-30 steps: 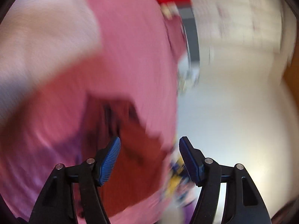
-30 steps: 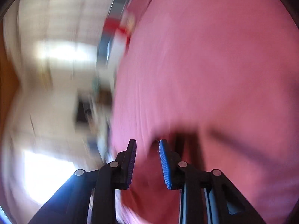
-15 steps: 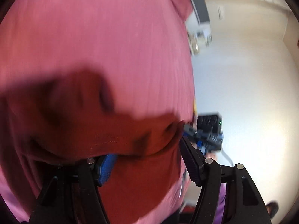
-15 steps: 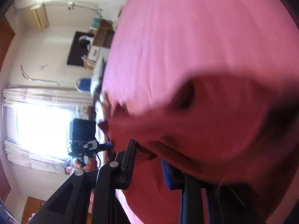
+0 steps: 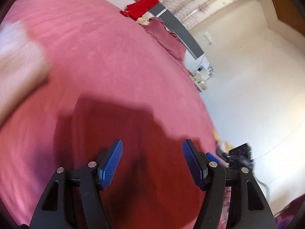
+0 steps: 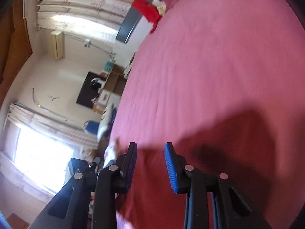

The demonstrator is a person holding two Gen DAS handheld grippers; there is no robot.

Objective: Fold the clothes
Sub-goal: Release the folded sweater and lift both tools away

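A pink-red bedspread [image 5: 114, 66] fills both views. My left gripper [image 5: 152, 150] hangs open over it with nothing between its blue pads [image 5: 111, 164]. A darker red patch [image 5: 143, 133] lies under it; whether this is cloth or shadow I cannot tell. A pale pinkish-white cloth [image 5: 19, 57] shows blurred at the left edge. In the right wrist view my right gripper [image 6: 150, 152] is over the same bedspread [image 6: 219, 66]. Its jaws are opening and hold nothing. A red garment [image 5: 143, 5] [image 6: 146, 9] lies at the bed's far end.
A dark pink bundle [image 5: 165, 38] lies beside the red garment, against a grey headboard [image 5: 181, 30]. The bed's edge runs down the right of the left wrist view, with a white wall beyond. A dark desk area [image 6: 95, 87] and bright curtained windows [image 6: 38, 152] are off the bed's side.
Half a second ago dark red cloth lay draped over the fingers of both grippers; now all the fingers are bare. Both views have swung across the bed. The right jaws stand slightly wider.
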